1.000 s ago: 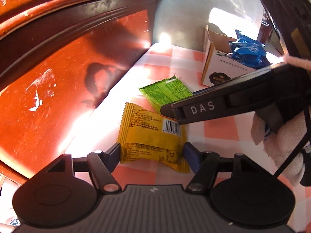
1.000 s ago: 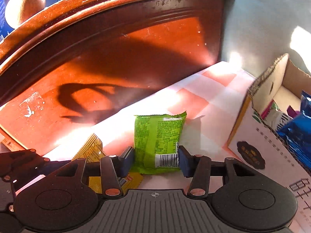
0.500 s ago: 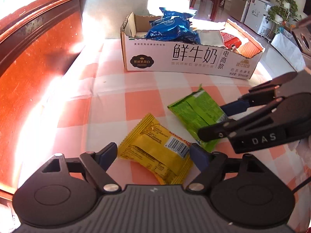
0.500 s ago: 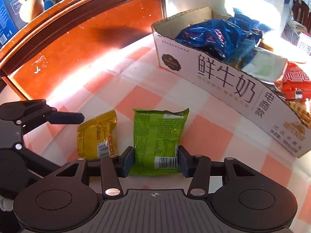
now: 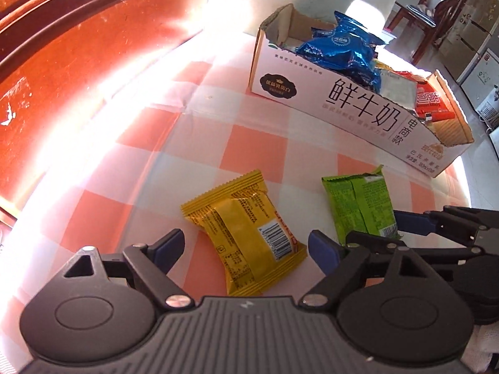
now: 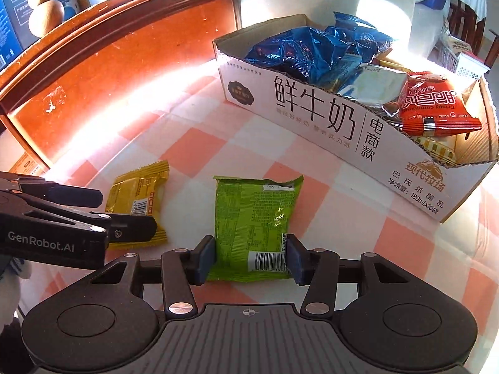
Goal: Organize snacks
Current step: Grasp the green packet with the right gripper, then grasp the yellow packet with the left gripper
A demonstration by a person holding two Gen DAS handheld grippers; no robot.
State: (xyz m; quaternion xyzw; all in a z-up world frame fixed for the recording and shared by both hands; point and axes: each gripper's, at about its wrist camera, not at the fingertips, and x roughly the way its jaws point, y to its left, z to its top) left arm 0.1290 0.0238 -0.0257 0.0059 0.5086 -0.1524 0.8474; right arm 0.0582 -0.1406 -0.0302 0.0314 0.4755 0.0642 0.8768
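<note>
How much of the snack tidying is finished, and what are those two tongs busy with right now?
Done: the cardboard box already holds blue, silver and red packets. In hand: the right tongs are shut on the green packet, which lies on the checked cloth. The left tongs stand open around the yellow packet, not yet gripping. Left: both packets are outside the box.

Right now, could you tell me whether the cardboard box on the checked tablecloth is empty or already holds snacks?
It holds snacks. The cardboard box is open-topped, with blue packets piled at one end and a red packet at the other.
</note>
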